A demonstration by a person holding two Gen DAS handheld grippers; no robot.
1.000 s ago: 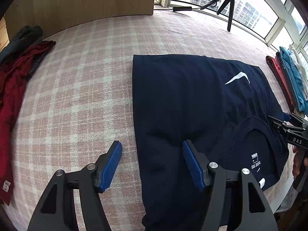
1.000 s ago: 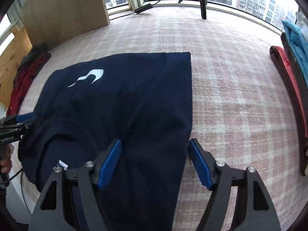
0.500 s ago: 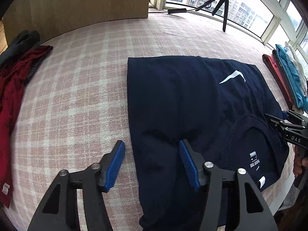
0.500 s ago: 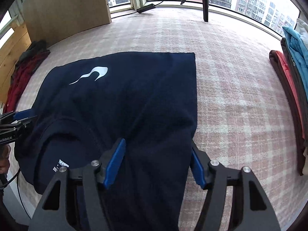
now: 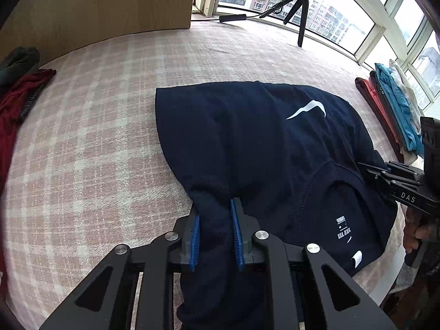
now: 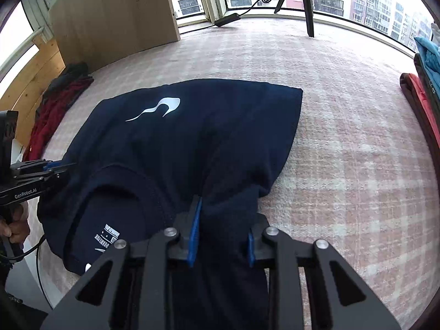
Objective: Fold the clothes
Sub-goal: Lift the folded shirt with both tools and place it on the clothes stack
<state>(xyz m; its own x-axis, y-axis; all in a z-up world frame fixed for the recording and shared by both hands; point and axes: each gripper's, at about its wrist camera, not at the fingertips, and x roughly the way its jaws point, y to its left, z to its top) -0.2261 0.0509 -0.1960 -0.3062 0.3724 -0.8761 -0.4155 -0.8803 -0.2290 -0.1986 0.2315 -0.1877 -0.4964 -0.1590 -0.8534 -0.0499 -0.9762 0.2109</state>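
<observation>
A navy T-shirt (image 5: 247, 143) with a white swoosh lies on the pink checked cover, collar toward me. My left gripper (image 5: 214, 220) is closing, and its blue pads press a bunched fold at the shirt's near left edge. In the right wrist view the same navy T-shirt (image 6: 192, 137) is pinched at its near right edge by my right gripper (image 6: 224, 220), whose jaws are also closing on the cloth. Each gripper shows at the side of the other's view: the right gripper (image 5: 385, 173) and the left gripper (image 6: 52, 169).
A pile of dark red and grey clothes (image 5: 19, 93) lies at the far left. Folded clothes (image 5: 393, 110) in red, blue and white are stacked at the right. A tripod (image 5: 299, 11) stands by the windows, beside a wooden cabinet (image 5: 96, 8). A person's hand (image 5: 418, 233) holds the right gripper.
Both grippers have closed from wide open onto the shirt's near edges, bunching the cloth between their pads. The near corners of the shirt have drawn inward.
</observation>
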